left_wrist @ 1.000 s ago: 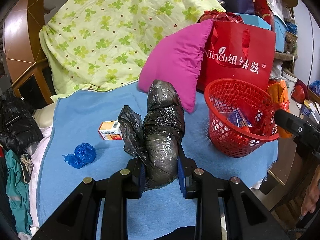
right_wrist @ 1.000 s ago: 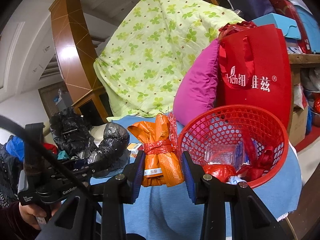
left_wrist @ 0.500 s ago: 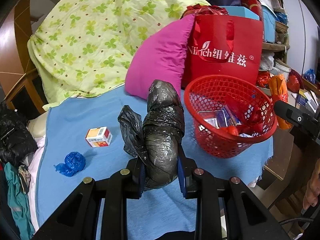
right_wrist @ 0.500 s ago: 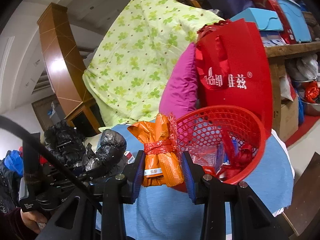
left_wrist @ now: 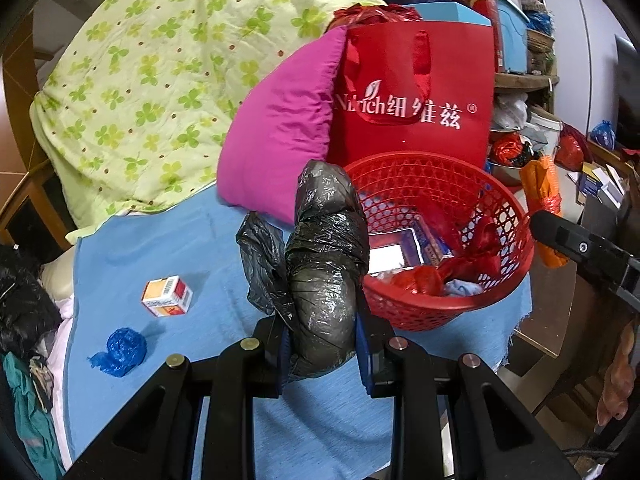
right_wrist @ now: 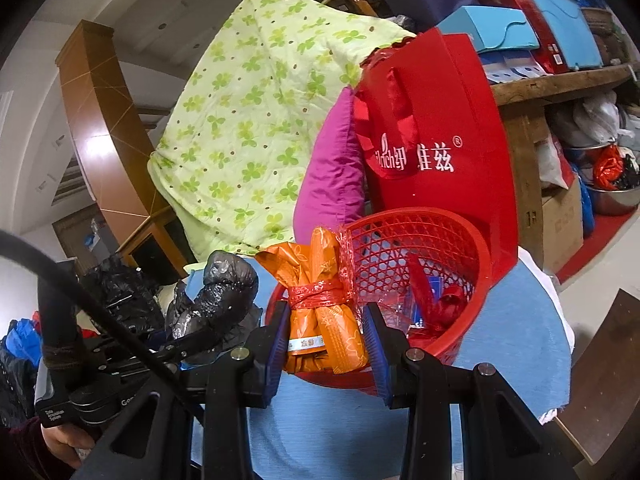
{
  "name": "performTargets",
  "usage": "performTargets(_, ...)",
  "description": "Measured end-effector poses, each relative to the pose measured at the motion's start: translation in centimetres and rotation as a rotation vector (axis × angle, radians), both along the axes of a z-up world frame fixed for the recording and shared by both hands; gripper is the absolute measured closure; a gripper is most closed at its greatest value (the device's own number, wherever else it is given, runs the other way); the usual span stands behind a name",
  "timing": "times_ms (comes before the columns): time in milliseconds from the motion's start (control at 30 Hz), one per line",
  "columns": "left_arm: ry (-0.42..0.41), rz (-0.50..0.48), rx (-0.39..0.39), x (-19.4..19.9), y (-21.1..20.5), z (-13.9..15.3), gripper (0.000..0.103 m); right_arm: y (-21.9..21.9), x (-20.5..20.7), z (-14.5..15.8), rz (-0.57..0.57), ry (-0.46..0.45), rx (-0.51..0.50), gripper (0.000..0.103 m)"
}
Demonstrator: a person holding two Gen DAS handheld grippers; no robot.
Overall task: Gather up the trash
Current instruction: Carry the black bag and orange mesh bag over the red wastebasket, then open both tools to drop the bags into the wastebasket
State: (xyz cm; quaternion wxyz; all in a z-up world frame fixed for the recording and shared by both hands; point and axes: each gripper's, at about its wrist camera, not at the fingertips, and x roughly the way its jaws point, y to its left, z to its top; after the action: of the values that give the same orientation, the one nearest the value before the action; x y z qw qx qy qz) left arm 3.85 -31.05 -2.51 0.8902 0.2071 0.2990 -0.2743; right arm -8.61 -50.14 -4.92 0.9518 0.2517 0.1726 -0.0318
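Observation:
My left gripper (left_wrist: 322, 344) is shut on a rolled black plastic bag (left_wrist: 324, 256), held above the blue cloth just left of the red mesh basket (left_wrist: 500, 216). My right gripper (right_wrist: 326, 336) is shut on an orange wrapper bundle (right_wrist: 324, 312) tied with red ribbon, held at the basket's near left rim (right_wrist: 436, 216). The basket holds red wrappers and a clear box. The black bag also shows in the right wrist view (right_wrist: 224, 296). The orange bundle shows at the right in the left wrist view (left_wrist: 540, 188).
A small orange-and-white box (left_wrist: 166, 296) and a crumpled blue bag (left_wrist: 120, 352) lie on the blue cloth (left_wrist: 168, 248) at left. A magenta pillow (left_wrist: 280, 128), a red shopping bag (left_wrist: 416, 96) and a green floral quilt (left_wrist: 168, 72) stand behind.
Both grippers have moved toward the basket. It now sits closer and more central in both views. Both holds are unchanged.

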Motion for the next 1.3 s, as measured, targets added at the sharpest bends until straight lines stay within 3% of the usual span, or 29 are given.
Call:
performTargets(1100, 0.013, -0.099, 0.010, 2.4, -7.0, -1.2, 0.073, -3.9, 2.8, -1.5, -0.077, 0.056, 0.058, 0.062)
performTargets(1200, 0.044, -0.103, 0.002, 3.1, -7.1, -1.7, 0.066, -4.1, 3.3, -2.0, -0.087, 0.074, 0.087, 0.052)
performTargets(1233, 0.056, -0.099, -0.001, 3.3, -7.0, -1.9, 0.061, -4.1, 3.4, -2.1, -0.087, 0.076, 0.100, 0.043)
performTargets(1300, 0.055, -0.083, -0.002, 3.5, -6.6, -1.9, 0.052, -3.9, 3.6, -2.3, -0.083, 0.080, 0.105, 0.041)
